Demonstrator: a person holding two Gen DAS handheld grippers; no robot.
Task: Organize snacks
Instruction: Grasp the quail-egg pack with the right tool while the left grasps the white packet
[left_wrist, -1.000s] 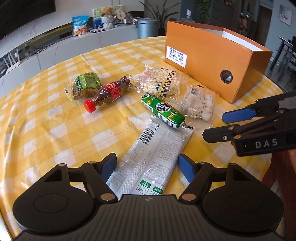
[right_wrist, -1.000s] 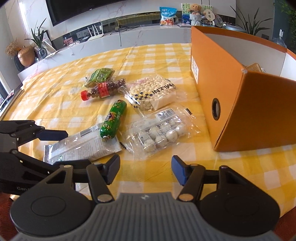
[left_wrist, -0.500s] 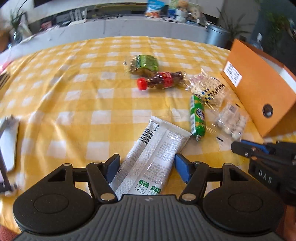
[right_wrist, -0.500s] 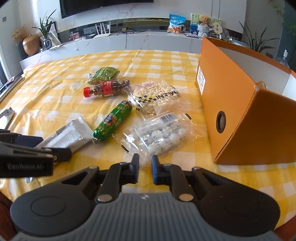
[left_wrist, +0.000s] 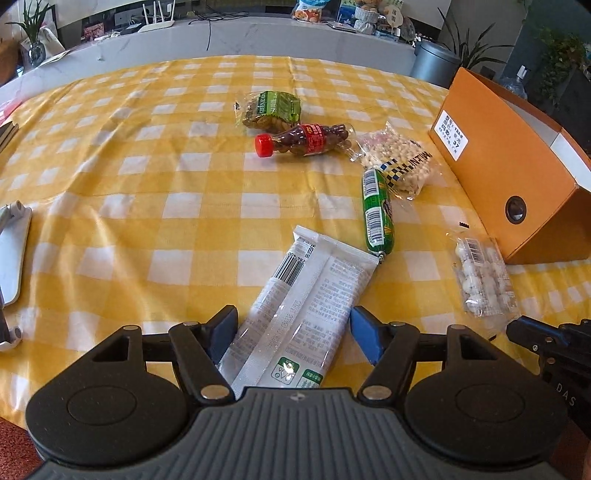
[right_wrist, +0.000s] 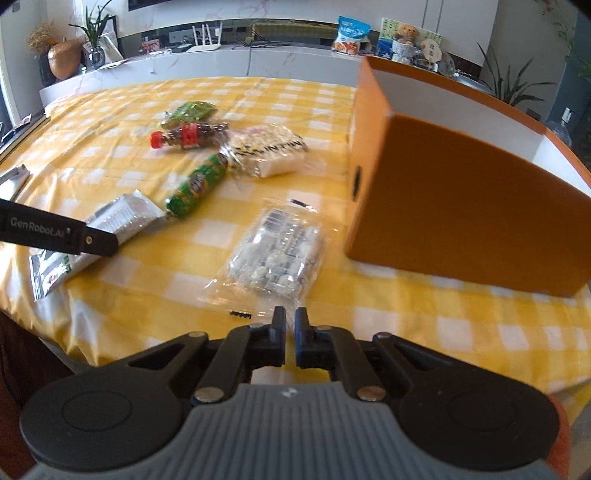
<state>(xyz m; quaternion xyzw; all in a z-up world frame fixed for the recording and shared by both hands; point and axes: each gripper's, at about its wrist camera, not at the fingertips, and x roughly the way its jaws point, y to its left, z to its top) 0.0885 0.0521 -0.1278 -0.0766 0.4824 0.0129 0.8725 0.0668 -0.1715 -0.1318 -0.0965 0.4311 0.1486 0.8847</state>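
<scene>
Here, the biggest thing is the orange box (left_wrist: 506, 177), open at the top, sitting on the yellow checked tablecloth (left_wrist: 147, 184) off to the right. The snacks lie loose on the cloth to its left, and I think they are meant to go into it.

Next in size is the long white snack pack (left_wrist: 306, 306). It lies flat, right in front of the left gripper (left_wrist: 293, 332). Its near end sits between the two blue fingertips (left_wrist: 364, 338), which stand wide apart, one on each side. They are not squeezing it yet. The pack's long side points away from the gripper and leans a bit to the right, so the fingers would close across its narrow width. The left gripper is much nearer to it than the right one. The pack is shiny and silver-white, with a barcode at the far end and small green marks at the near end. It looks thin and slippery.

The clear bag of white round candies (right_wrist: 277, 254) lies just ahead of the right gripper (right_wrist: 290, 325), close beside the box. That gripper's fingers are almost pressed together, with only a thin gap, and they hold nothing.

Smaller things lie further out: a bag of pale nuts (left_wrist: 399, 162), a green sausage stick (left_wrist: 377, 212) touching the white pack's far corner, a little brown bottle with a red cap (left_wrist: 303, 140), and a green bag (left_wrist: 271, 109).
</scene>
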